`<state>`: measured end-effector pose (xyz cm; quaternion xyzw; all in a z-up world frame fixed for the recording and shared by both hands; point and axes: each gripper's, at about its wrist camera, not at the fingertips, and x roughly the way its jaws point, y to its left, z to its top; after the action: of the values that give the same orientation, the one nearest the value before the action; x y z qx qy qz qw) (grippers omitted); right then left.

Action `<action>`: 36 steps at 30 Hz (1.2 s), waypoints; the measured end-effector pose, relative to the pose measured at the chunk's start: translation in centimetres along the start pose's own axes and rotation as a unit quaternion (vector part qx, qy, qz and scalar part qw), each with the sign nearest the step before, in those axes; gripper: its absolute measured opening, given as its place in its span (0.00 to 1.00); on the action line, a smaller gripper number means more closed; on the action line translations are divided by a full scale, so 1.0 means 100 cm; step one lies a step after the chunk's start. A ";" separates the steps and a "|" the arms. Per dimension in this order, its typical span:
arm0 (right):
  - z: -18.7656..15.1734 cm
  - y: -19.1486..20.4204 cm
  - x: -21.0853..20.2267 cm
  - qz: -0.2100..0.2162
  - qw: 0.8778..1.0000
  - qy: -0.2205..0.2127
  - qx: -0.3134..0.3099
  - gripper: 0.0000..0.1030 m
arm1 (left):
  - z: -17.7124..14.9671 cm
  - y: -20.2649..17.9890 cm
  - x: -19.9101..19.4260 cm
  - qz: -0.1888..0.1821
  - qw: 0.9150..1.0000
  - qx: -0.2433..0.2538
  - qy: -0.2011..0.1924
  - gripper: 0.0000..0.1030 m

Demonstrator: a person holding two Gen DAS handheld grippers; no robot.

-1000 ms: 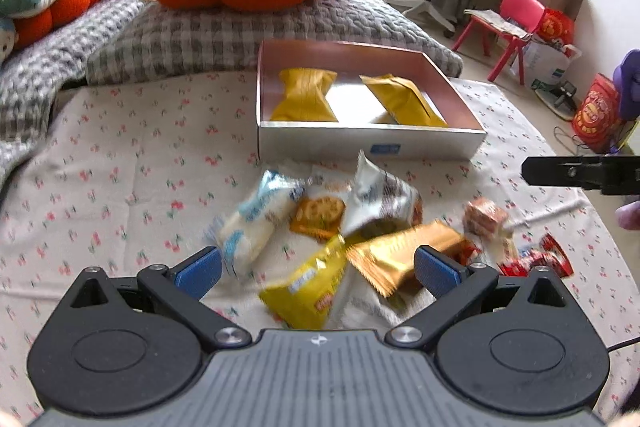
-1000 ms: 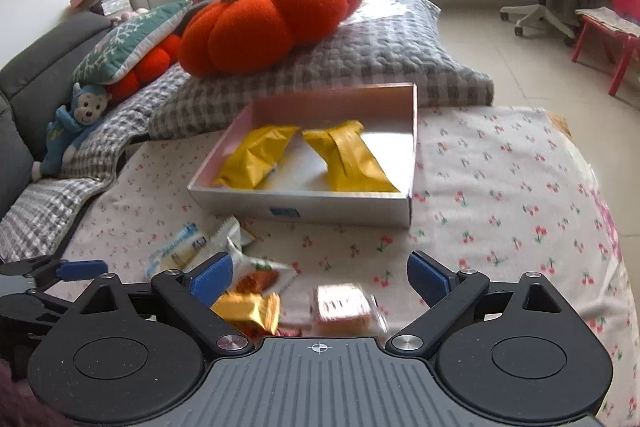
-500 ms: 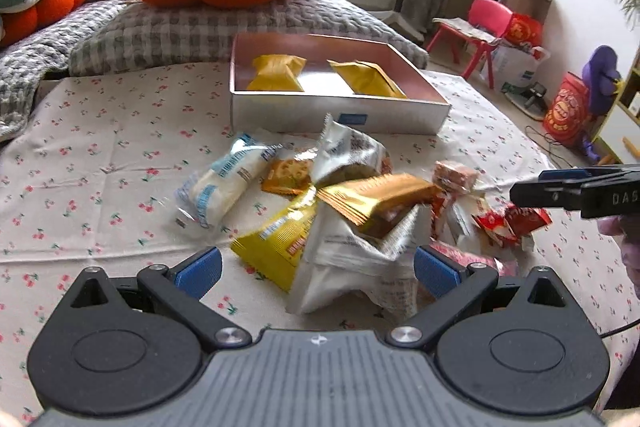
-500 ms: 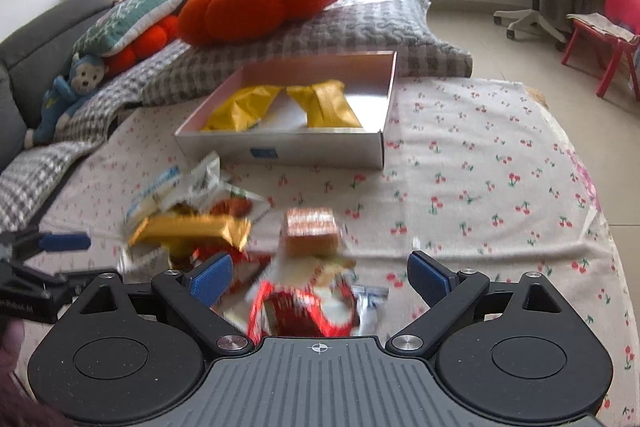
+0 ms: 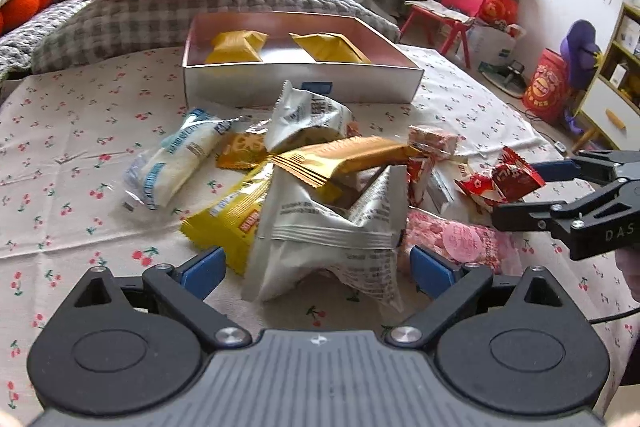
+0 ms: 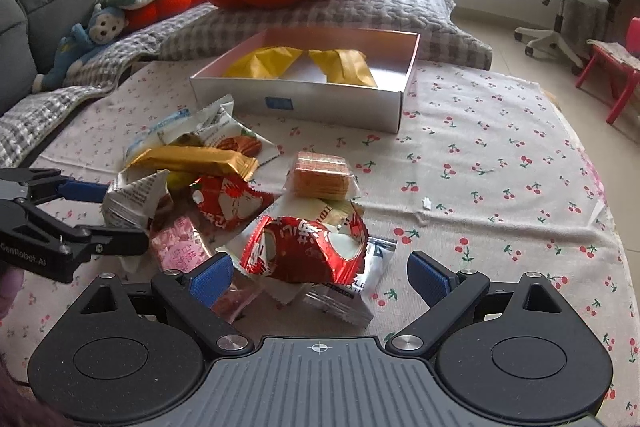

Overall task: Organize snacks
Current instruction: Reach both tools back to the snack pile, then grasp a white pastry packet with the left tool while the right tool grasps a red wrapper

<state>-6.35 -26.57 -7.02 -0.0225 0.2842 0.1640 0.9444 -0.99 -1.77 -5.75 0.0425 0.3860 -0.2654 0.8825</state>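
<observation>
Both grippers have come down closer to the snack pile [image 5: 320,179] since a second ago. Left gripper [image 5: 318,263] stands spread wide, its jaws having just closed slightly, with a grey wrapper [image 5: 332,239] between the blue pads, not pinched. Right gripper [image 6: 318,273] is also spread wide, a red wrapper [image 6: 304,247] between its pads, ungripped. Each points downward over the cherry-print cloth [image 6: 500,167]. Behind the pile sits the box [image 5: 300,83] holding two yellow packets [image 5: 236,47].
</observation>
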 end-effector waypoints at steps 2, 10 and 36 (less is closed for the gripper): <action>0.000 0.001 0.001 -0.006 1.000 -0.002 -0.004 0.93 | 0.000 -0.001 0.000 -0.007 1.000 0.000 0.002 0.91; 0.000 0.008 0.001 -0.010 1.000 -0.012 -0.025 0.90 | 0.000 -0.001 -0.002 -0.006 1.000 -0.004 -0.002 0.76; 0.002 0.014 -0.005 0.010 0.999 -0.023 -0.046 0.31 | 0.005 -0.012 -0.010 0.001 1.000 0.016 -0.017 0.44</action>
<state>-7.10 -25.32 -6.54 -0.0587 0.2544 0.1872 0.9470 -1.81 -2.48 -4.59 0.0526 0.3669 -0.2717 0.8881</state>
